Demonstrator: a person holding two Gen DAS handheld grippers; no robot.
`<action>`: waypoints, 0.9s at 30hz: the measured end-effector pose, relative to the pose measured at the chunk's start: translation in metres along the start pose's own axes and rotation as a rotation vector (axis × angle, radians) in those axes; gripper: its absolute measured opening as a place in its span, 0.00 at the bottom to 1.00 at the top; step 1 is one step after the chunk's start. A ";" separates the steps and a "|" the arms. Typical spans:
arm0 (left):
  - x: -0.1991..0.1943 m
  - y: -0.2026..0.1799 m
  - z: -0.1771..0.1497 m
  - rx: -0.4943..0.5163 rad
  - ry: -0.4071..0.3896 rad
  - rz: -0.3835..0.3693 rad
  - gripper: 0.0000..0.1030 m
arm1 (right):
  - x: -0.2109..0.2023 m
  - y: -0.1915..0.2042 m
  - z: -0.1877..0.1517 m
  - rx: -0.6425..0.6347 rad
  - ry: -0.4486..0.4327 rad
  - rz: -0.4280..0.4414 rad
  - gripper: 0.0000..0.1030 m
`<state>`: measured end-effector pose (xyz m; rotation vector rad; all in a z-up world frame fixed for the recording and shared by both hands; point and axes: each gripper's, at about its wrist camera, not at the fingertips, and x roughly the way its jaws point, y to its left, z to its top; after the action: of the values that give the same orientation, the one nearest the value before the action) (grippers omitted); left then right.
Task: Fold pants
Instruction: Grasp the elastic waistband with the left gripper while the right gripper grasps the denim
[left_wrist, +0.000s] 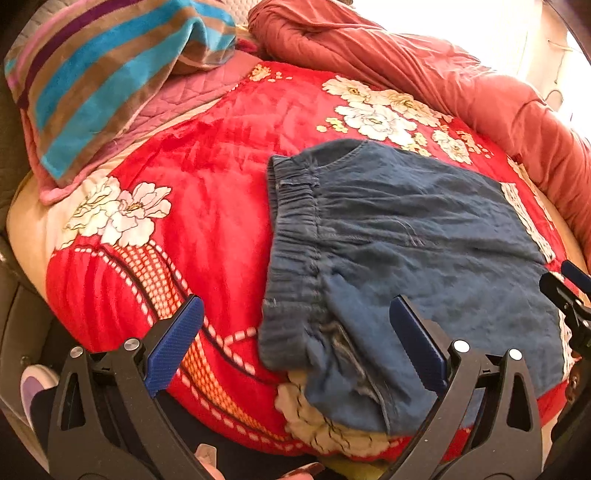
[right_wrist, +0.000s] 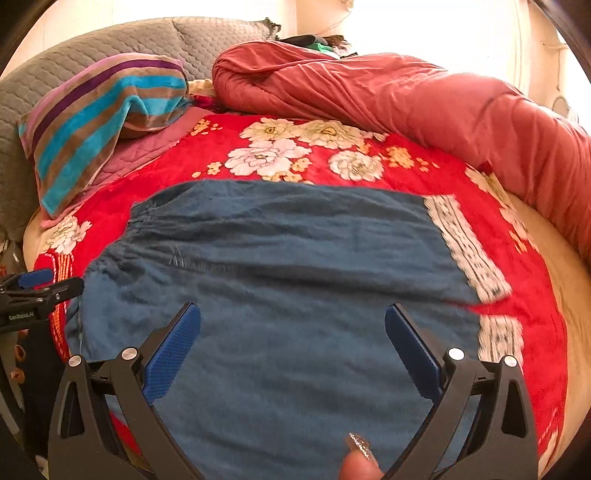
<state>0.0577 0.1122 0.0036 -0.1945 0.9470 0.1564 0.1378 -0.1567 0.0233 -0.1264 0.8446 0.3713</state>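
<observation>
The pants lie spread flat on the red flowered blanket, blue denim with a gathered elastic waistband and pale patterned hem bands. They sit directly ahead of and beneath the right gripper, and ahead and to the right of the left gripper, whose near side hovers over the waistband corner. Both tools stand spread wide, holding nothing.

The plush blanket is the main risk: a low pinch could catch it with the denim and drag both. The bunched waistband corner nearest the left gripper looks thick, so a shallow bite might slip off or take only one layer, skewing the fold. Beyond, the striped towel and rolled red quilt seem far enough away to stay clear.
</observation>
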 end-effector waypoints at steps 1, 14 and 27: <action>0.004 0.002 0.004 -0.003 0.009 -0.013 0.92 | 0.004 0.001 0.004 -0.003 0.002 0.000 0.96; 0.049 0.023 0.061 -0.027 0.036 -0.019 0.92 | 0.067 0.010 0.067 -0.046 0.065 0.098 0.96; 0.103 0.026 0.107 0.063 0.065 0.035 0.92 | 0.134 0.032 0.114 -0.214 0.107 0.082 0.96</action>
<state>0.1952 0.1675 -0.0224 -0.1254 1.0192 0.1526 0.2869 -0.0615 -0.0002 -0.3129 0.9163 0.5357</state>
